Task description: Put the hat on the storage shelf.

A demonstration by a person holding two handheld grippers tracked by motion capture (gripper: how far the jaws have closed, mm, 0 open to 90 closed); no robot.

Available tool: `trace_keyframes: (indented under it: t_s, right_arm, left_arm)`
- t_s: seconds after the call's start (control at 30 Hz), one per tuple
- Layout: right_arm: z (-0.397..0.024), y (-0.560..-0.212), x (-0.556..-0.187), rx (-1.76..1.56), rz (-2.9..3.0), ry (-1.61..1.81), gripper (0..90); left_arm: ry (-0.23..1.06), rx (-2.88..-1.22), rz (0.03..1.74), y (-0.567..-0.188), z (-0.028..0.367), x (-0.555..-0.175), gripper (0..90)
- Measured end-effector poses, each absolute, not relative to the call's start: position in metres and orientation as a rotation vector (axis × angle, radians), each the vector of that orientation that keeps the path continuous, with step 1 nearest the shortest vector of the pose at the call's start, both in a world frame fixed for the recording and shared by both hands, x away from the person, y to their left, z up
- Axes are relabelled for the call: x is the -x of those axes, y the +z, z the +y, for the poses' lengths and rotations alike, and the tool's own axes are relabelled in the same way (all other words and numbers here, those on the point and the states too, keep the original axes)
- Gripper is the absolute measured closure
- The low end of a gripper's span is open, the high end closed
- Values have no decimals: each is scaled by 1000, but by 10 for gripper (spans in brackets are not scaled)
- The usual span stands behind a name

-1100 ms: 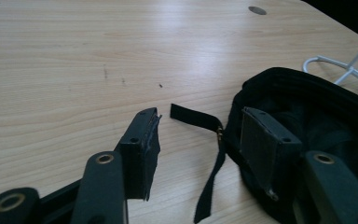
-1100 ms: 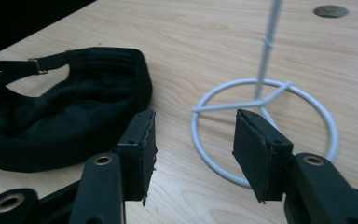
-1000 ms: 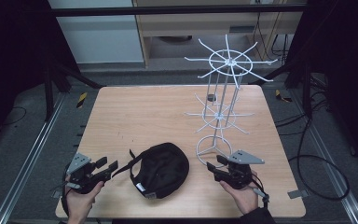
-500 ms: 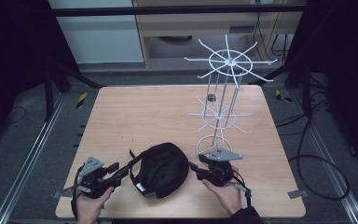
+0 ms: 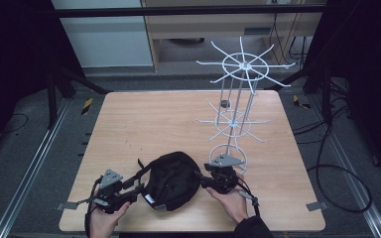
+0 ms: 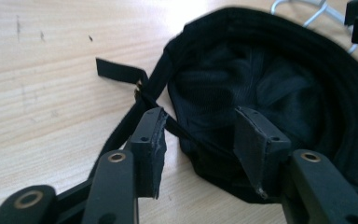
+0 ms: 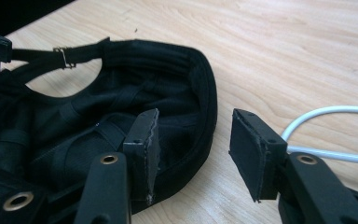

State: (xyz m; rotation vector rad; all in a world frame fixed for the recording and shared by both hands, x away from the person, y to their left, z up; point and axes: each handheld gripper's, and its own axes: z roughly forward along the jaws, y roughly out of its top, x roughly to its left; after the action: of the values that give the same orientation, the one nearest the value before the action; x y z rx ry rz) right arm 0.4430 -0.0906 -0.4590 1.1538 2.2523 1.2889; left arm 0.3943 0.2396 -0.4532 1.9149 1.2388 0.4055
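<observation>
**Both grippers closing in on an upturned black cap**

The wooden table spreads out ahead of both grippers. Beyond the right gripper, with its ring base just past that gripper's body, stands the white wire rack, upright, with two tiers of spokes; a curve of its base wire shows beside the right jaw in the right gripper view.

The black cap lies between the two grippers, upside down with its lining facing up. Its adjusting strap trails toward the left gripper, the loose end flat on the wood.

The left gripper's jaws stand moderately apart and have just been closing. They straddle the cap's near edge by the strap, without the pads pressing on the fabric.

The right gripper's jaws are wider and have also been closing. The cap's rim runs up between them, one jaw over the lining, the other over bare table; neither pad is clamped on it.
</observation>
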Motion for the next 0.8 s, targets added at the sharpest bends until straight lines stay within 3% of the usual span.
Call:
trace_keyframes:
  t_s: [0.6,0.8]
  right_arm:
    - [-72,-483,-451,-1186,2356,1159,581]
    - [-66,-486,-452,-1219,2377,1122,682]
  left_arm:
    - [310,-2070,1327,-476,228,-401,541]
    - [296,-2118,1348,-483,224,-403,674]
